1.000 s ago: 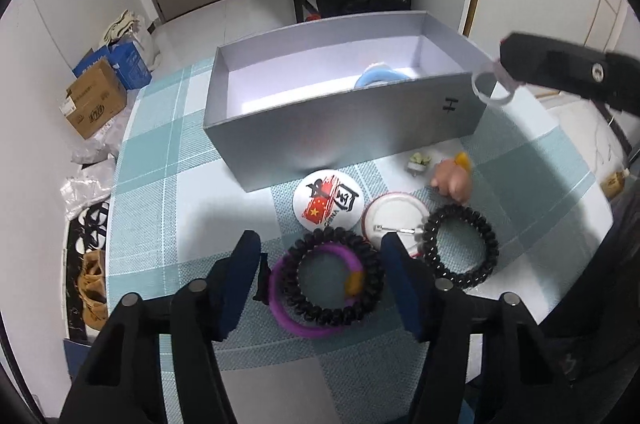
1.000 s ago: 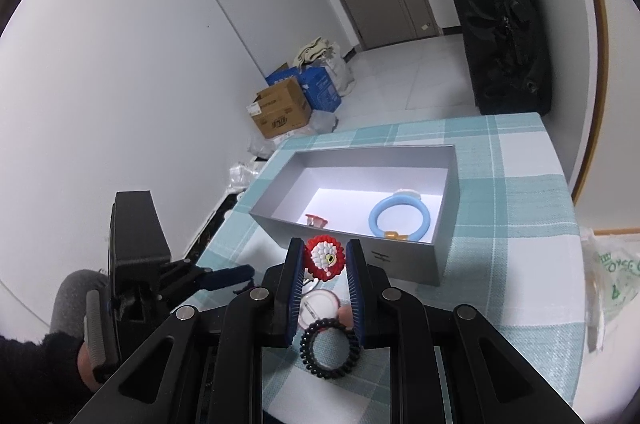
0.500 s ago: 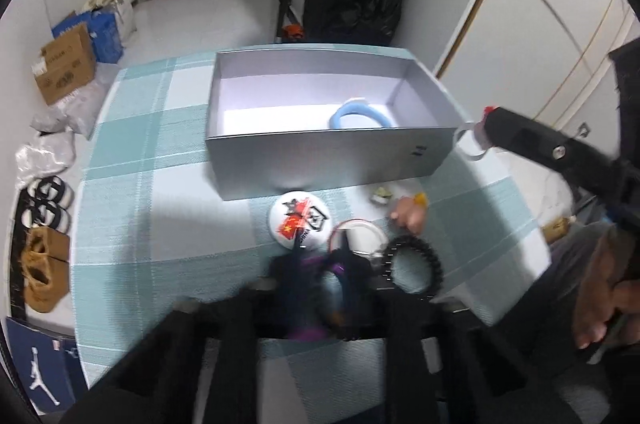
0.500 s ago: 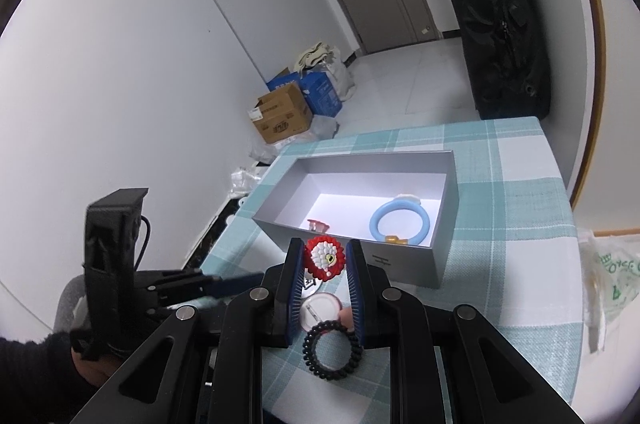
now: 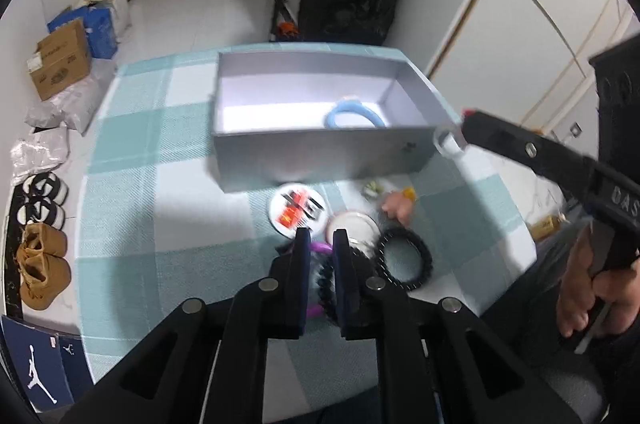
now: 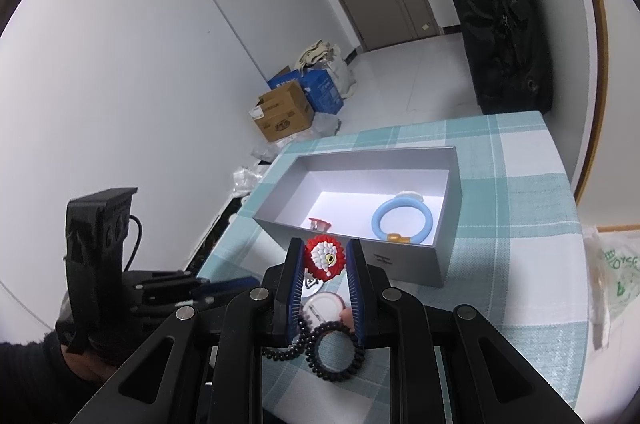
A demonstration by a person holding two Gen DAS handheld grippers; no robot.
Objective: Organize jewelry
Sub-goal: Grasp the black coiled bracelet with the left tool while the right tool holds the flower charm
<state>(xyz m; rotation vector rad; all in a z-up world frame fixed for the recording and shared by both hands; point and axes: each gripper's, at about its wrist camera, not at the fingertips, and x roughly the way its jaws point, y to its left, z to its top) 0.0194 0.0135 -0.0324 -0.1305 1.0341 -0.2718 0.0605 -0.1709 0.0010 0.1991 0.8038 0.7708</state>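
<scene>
My left gripper (image 5: 321,237) has a purple hair tie (image 5: 320,247) and a black spiral tie (image 5: 326,280) pinched between its pads, low over the checked cloth; its jaws are opening slightly, with both ties still between them. My right gripper (image 6: 324,247) is shut on a red and white beaded ornament (image 6: 325,260) and hangs just before the near wall of the open grey box (image 6: 404,266). A blue ring (image 6: 402,220) and a small red piece (image 6: 320,223) lie inside the box. In the left wrist view the right gripper (image 5: 450,140) reaches the right front corner of the box (image 5: 320,152).
On the cloth in front of the box lie a printed round badge (image 5: 298,210), a white badge (image 5: 352,226), another black spiral tie (image 5: 404,258) and a small pink figure (image 5: 398,206). The table edge (image 5: 528,244) is close on the right. Cardboard boxes (image 5: 60,60) and shoes sit on the floor.
The left gripper's jaws, wide open around the purple and black ties a second ago, have closed on them, and its view has tilted. The right gripper has stayed put with the ornament.
</scene>
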